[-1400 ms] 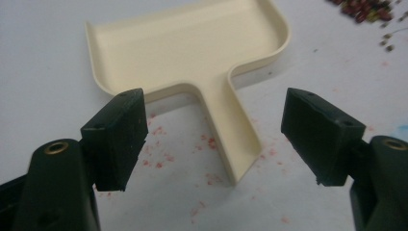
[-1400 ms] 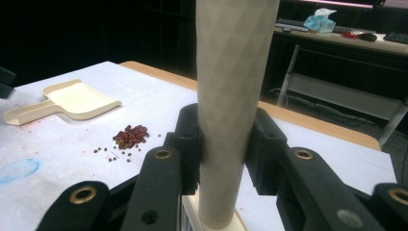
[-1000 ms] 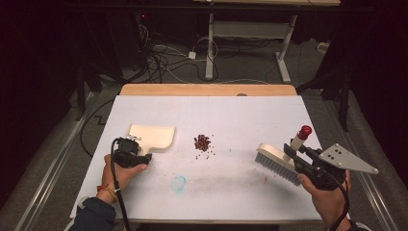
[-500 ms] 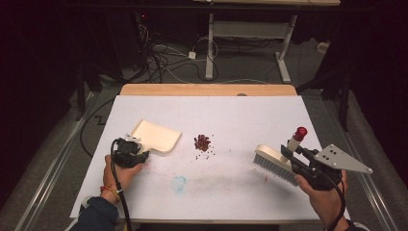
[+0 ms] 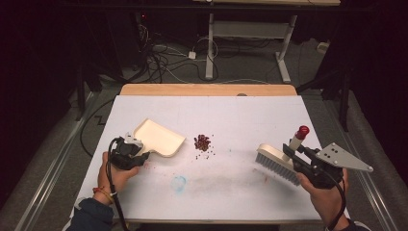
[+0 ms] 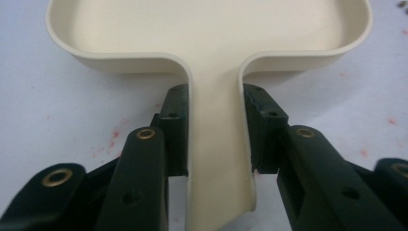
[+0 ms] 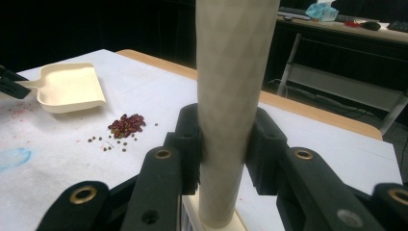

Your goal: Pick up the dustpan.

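Note:
A cream dustpan (image 5: 159, 137) sits left of centre on the white table, its open edge toward a small heap of dark red beans (image 5: 202, 142). My left gripper (image 5: 139, 153) is shut on the dustpan's handle (image 6: 219, 159); its jaws have just closed, and both pads press the handle's sides. At the right, my right gripper (image 5: 297, 155) is shut on the handle (image 7: 231, 96) of a cream brush (image 5: 275, 162) with a red tip, bristles down above the table. The beans (image 7: 126, 125) and dustpan (image 7: 70, 86) lie beyond the brush handle in the right gripper view.
The white table cover (image 5: 240, 115) carries a blue smear (image 5: 179, 183) and faint red stains near the front. A wooden edge (image 5: 207, 89) runs along the far side. Cables and desk legs stand on the dark floor behind.
The left gripper has closed on the dustpan's handle and lifted and turned the pan, which now sits angled toward the beans. The right gripper and brush have stayed where they were.

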`<action>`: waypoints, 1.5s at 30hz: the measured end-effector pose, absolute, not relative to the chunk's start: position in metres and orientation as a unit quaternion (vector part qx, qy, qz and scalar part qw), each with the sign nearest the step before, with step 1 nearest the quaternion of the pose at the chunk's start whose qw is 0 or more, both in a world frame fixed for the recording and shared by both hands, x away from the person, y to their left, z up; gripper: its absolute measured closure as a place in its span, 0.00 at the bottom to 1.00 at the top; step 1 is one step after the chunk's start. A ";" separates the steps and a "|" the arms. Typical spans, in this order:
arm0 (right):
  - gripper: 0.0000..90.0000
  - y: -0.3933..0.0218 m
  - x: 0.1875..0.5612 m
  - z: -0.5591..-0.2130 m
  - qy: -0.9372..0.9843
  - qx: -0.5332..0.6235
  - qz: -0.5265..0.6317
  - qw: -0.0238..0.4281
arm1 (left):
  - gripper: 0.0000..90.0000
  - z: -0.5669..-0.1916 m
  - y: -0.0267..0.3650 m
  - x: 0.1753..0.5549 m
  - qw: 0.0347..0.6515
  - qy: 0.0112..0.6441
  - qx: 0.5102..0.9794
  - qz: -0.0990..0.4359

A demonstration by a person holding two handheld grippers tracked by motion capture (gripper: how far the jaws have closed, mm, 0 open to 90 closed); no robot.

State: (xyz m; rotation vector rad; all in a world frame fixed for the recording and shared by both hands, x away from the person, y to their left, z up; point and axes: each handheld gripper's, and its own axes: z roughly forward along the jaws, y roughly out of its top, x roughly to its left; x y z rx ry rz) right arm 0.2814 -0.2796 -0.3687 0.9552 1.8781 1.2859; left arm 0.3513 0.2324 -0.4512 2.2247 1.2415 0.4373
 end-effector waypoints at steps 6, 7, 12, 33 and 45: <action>0.78 -0.280 0.281 -0.368 0.717 0.364 0.493 0.332 | 0.71 -0.443 0.228 0.328 0.263 0.417 0.857 0.149; 0.78 -0.280 0.281 -0.367 0.717 0.364 0.493 0.332 | 0.71 -0.442 0.227 0.324 0.262 0.410 0.861 0.145; 0.78 -0.279 0.282 -0.367 0.716 0.366 0.495 0.329 | 0.71 -0.443 0.218 0.310 0.259 0.376 0.880 0.128; 0.78 -0.264 0.301 -0.366 0.720 0.345 0.502 0.332 | 0.71 -0.456 0.199 0.303 0.247 0.349 0.900 0.081; 0.78 -0.261 0.322 -0.368 0.703 0.365 0.521 0.317 | 0.71 -0.458 0.198 0.303 0.246 0.344 0.903 0.079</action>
